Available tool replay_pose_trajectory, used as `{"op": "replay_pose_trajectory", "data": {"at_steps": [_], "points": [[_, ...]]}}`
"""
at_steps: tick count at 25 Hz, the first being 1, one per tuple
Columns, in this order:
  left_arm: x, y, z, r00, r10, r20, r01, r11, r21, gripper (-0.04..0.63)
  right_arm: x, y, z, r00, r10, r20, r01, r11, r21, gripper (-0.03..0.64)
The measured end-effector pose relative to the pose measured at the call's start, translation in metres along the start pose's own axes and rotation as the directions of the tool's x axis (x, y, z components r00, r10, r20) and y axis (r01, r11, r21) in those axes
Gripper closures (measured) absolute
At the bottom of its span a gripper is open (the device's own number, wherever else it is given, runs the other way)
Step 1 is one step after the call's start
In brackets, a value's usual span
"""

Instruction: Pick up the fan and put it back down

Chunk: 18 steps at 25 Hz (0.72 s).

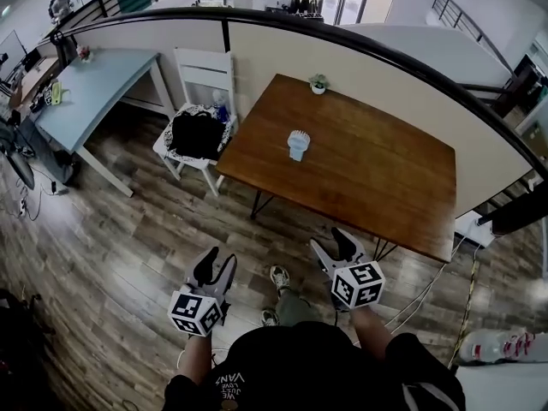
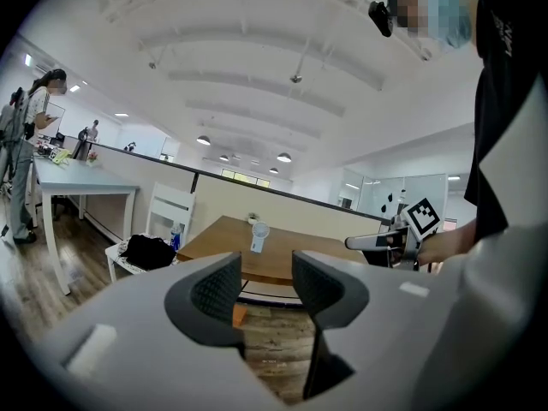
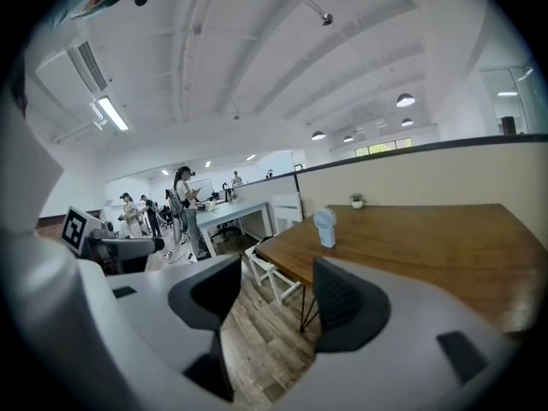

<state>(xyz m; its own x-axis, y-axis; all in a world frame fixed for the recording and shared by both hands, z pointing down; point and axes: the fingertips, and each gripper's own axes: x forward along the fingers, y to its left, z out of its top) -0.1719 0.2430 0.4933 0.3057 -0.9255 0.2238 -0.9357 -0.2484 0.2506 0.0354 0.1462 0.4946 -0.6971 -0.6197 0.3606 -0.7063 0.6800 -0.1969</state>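
Observation:
A small white fan [image 1: 297, 144] stands upright near the middle of the brown wooden table [image 1: 385, 178]; it also shows far off in the left gripper view as the fan [image 2: 259, 235] and in the right gripper view as the fan [image 3: 324, 226]. My left gripper [image 1: 217, 263] hovers over the floor, short of the table, jaws apart with nothing between them. My right gripper [image 1: 335, 244] is held just before the table's near edge, also open and empty. In their own views, the left gripper [image 2: 265, 289] and right gripper [image 3: 272, 298] both point toward the table.
A tiny potted plant [image 1: 318, 84] sits at the table's far edge against a beige partition [image 1: 282, 54]. A white chair [image 1: 199, 114] with a black bag [image 1: 195, 134] stands left of the table. A pale blue desk [image 1: 90, 88] is further left. Cables run on the floor at right.

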Motion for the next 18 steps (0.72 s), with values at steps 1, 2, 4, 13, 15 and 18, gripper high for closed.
{"op": "replay_pose_trajectory", "data": {"at_steps": [1, 2, 4, 13, 15, 18], "points": [[0.006, 0.003, 0.002, 1.000, 0.000, -0.003, 0.000, 1.000, 0.004, 0.425, 0.006, -0.004, 0.003, 1.000, 0.002, 0.003, -0.002, 1.000, -0.001, 0.388], [0.012, 0.006, 0.005, 1.000, 0.000, -0.004, 0.000, 1.000, 0.009, 0.425, 0.011, -0.008, 0.006, 1.000, 0.002, 0.005, -0.002, 1.000, 0.000, 0.388], [0.028, 0.014, 0.012, 1.000, 0.002, -0.001, -0.002, 1.000, 0.016, 0.425, 0.024, -0.019, 0.012, 1.000, 0.001, 0.009, -0.001, 1.000, 0.004, 0.388], [0.108, 0.043, 0.043, 1.000, -0.008, -0.006, 0.008, 1.000, 0.029, 0.425, 0.089, -0.071, 0.042, 1.000, -0.002, 0.006, 0.002, 1.000, 0.013, 0.383], [0.125, 0.047, 0.050, 1.000, -0.009, -0.004, 0.009, 0.999, 0.033, 0.425, 0.103, -0.082, 0.047, 1.000, 0.001, 0.003, -0.001, 1.000, 0.016, 0.383], [0.148, 0.055, 0.055, 1.000, -0.007, -0.006, 0.007, 0.999, 0.035, 0.425, 0.124, -0.100, 0.055, 1.000, 0.005, -0.001, -0.005, 1.000, 0.017, 0.382]]}}
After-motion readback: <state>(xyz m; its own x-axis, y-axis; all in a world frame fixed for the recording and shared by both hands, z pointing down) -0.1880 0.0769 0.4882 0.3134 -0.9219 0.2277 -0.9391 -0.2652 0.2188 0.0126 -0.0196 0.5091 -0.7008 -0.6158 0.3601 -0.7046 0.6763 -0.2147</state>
